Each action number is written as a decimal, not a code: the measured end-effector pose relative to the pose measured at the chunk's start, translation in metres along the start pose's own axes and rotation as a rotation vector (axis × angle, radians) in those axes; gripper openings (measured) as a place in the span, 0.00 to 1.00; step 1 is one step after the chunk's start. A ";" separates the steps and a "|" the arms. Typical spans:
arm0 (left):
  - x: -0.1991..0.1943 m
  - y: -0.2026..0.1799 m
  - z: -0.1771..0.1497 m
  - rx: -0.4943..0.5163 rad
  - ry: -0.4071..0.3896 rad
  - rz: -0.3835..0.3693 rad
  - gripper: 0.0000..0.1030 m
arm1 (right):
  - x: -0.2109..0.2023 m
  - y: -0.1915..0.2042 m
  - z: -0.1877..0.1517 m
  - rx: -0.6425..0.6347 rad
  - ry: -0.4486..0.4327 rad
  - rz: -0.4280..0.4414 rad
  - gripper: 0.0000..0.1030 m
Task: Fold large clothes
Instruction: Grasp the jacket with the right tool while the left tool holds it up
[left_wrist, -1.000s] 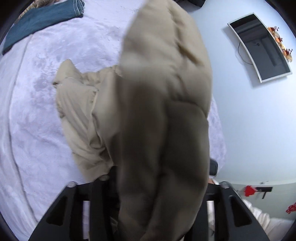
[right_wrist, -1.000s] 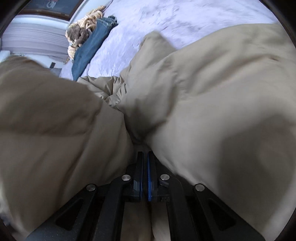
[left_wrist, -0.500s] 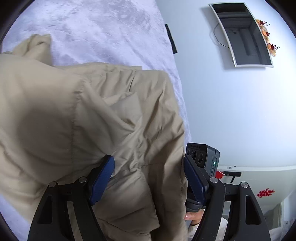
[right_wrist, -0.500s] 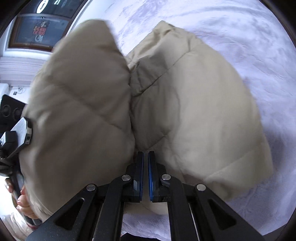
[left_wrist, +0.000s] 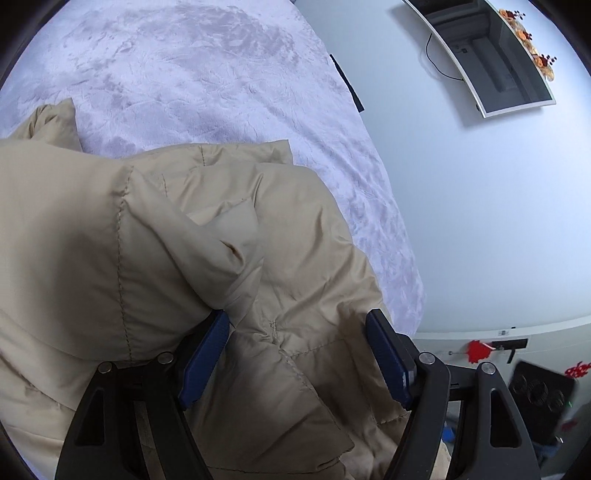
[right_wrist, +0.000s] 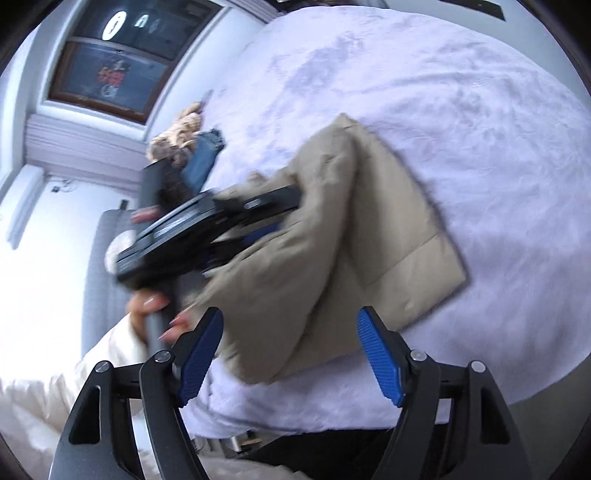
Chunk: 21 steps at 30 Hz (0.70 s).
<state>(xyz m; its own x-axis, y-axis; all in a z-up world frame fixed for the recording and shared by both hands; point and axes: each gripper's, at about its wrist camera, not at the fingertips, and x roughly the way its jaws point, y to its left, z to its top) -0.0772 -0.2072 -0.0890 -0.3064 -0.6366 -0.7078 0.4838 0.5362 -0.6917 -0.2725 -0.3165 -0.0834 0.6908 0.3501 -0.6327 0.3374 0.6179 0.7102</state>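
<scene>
Pale lilac bedspread (right_wrist: 461, 110) carries a tan padded jacket (right_wrist: 369, 236), folded near its front edge. Right gripper (right_wrist: 290, 354), jaws just sprung apart, hangs clear in front of the jacket. Left gripper (left_wrist: 295, 354) stands wide, jacket fabric between its blue pads (left_wrist: 203, 362) but unclamped. Jeans (right_wrist: 203, 158) lie beyond the jacket.
</scene>
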 end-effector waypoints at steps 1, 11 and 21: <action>0.003 -0.002 0.002 0.007 -0.005 0.011 0.74 | 0.004 0.008 -0.003 -0.004 0.017 0.014 0.83; -0.062 -0.007 0.009 0.164 -0.338 0.274 0.74 | 0.074 0.039 0.016 -0.101 0.023 -0.315 0.17; -0.038 0.073 0.040 0.057 -0.412 0.464 0.74 | 0.052 0.051 0.021 -0.328 -0.149 -0.528 0.08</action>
<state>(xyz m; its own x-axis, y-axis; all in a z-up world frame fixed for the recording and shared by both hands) 0.0021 -0.1662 -0.1071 0.2819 -0.5119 -0.8115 0.5371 0.7850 -0.3087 -0.2065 -0.2819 -0.0737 0.5744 -0.1478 -0.8051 0.4597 0.8721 0.1679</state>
